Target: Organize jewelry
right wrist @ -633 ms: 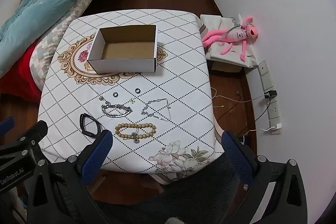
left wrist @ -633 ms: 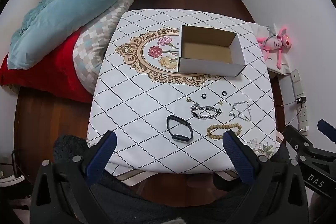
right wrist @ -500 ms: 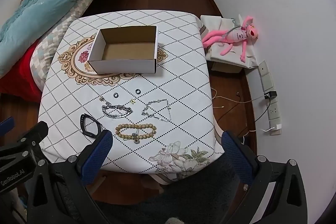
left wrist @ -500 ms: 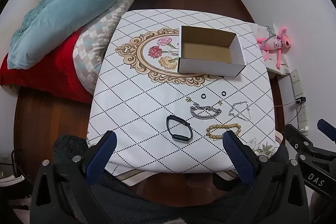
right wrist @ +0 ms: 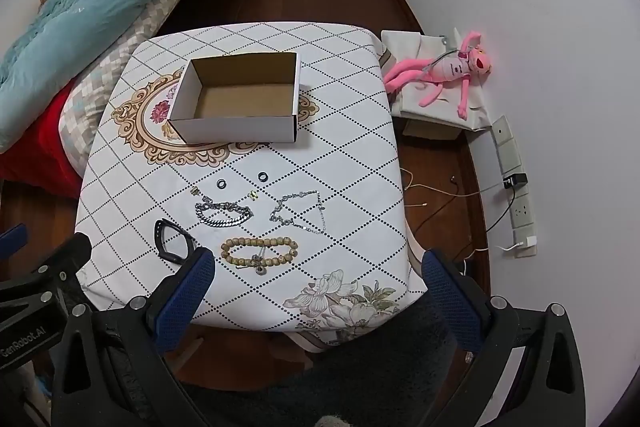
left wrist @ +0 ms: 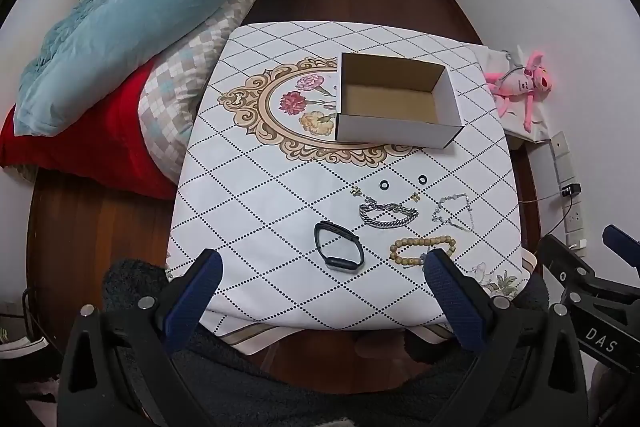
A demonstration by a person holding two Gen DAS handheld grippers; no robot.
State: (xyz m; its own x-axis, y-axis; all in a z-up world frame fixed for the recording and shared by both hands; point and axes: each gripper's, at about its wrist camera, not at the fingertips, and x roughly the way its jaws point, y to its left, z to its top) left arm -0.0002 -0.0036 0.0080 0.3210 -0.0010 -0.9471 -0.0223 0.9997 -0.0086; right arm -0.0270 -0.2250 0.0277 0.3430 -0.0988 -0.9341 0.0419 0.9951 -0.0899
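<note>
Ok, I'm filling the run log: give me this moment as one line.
stage: not started | left gripper: open, empty | right gripper: open, empty | cardboard box: empty | wooden bead bracelet: on tablecloth

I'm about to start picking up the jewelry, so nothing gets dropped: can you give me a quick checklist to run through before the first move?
1. Left gripper open and holding nothing: ok.
2. Right gripper open and holding nothing: ok.
3. Cardboard box upright, open on top, nothing inside: ok.
4. Pieces lying apart on the tablecloth: black band, silver chain bracelet, bead bracelet, two black rings: ok.
5. Thin necklace free of knots: cannot tell.
6. Small gold pieces large enough to pinch: cannot tell.
</note>
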